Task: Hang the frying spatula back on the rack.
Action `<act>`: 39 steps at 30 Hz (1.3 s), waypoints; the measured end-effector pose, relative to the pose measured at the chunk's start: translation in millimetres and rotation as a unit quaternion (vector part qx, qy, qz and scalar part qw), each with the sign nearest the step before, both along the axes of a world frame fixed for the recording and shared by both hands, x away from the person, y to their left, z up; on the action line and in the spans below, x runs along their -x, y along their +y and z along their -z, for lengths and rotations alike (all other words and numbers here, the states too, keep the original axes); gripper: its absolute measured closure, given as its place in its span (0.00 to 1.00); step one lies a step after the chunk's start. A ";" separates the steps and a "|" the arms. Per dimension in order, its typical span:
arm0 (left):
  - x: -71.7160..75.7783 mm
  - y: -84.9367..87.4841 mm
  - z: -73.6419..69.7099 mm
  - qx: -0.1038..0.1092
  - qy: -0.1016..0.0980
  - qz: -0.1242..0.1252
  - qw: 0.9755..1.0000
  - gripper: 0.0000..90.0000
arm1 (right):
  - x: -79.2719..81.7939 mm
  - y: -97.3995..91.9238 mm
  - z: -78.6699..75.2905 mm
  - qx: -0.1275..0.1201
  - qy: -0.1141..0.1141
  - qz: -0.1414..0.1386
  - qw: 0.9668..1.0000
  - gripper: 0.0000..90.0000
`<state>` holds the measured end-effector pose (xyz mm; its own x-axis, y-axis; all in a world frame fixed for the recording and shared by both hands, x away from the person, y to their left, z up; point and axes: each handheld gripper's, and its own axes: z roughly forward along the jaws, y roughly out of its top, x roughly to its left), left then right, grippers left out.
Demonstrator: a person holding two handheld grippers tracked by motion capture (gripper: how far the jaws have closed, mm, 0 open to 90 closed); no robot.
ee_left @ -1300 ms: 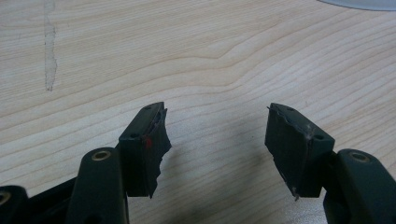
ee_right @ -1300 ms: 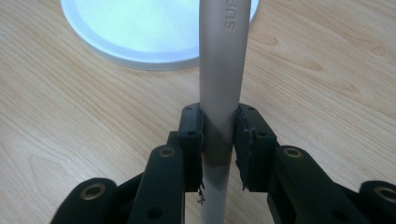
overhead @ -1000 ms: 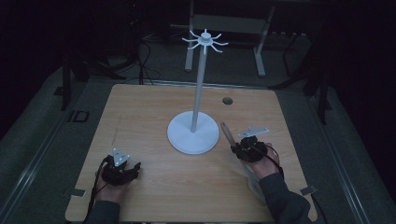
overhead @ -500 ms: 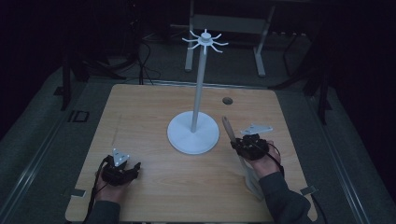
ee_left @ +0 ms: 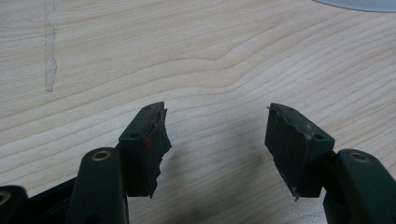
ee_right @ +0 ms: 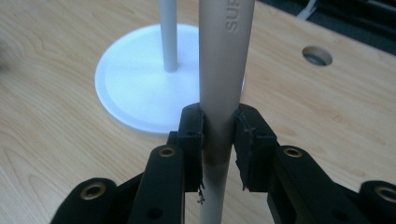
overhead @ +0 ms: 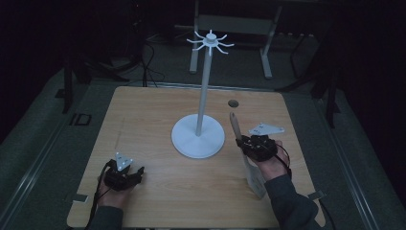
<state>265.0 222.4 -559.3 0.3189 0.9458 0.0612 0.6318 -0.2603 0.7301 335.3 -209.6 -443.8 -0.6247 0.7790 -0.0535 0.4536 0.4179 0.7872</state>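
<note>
On the right half of the wooden table (overhead: 158,115), the right gripper (overhead: 252,145) is clamped on the handle of a spatula (overhead: 235,125). The right gripper view shows both pads pressed against the pale round handle (ee_right: 224,70), with the handle end pointing away from the person. The flat blade (overhead: 255,179) trails back beneath the person's wrist, close above the table edge. A white hanger stand (overhead: 203,86) stands just beside the gripper, its round base (overhead: 197,139) on the table and its hooks (overhead: 209,40) at the top of the pole.

Step in hand, as judged: lifting the spatula toward the stand. The next move calls for raising it to hook height and aligning the handle end with one hook.

The left gripper (overhead: 123,177) rests near the front left edge, jaws wide apart with nothing between them.
</note>
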 end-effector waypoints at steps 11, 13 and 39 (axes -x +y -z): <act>-0.1 0.2 -0.1 0.000 -0.001 0.000 1.000 0.43 | 2.6 1.0 -11.4 -0.019 -0.034 -0.003 0.999 0.82; 0.0 0.2 -0.2 0.001 -0.001 -0.001 1.000 0.43 | 3.0 1.1 -12.3 -0.022 -0.036 -0.003 0.999 0.82; 0.2 0.8 -0.7 0.001 -0.004 -0.002 1.000 0.43 | 4.7 14.5 -33.2 -0.069 -0.085 -0.021 0.994 0.82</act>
<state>264.8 223.3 -558.6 0.3153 0.9470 0.0612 0.6274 -0.2564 0.7352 330.6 -195.0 -410.6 -0.6481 0.7596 -0.0547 0.2943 0.3161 0.9019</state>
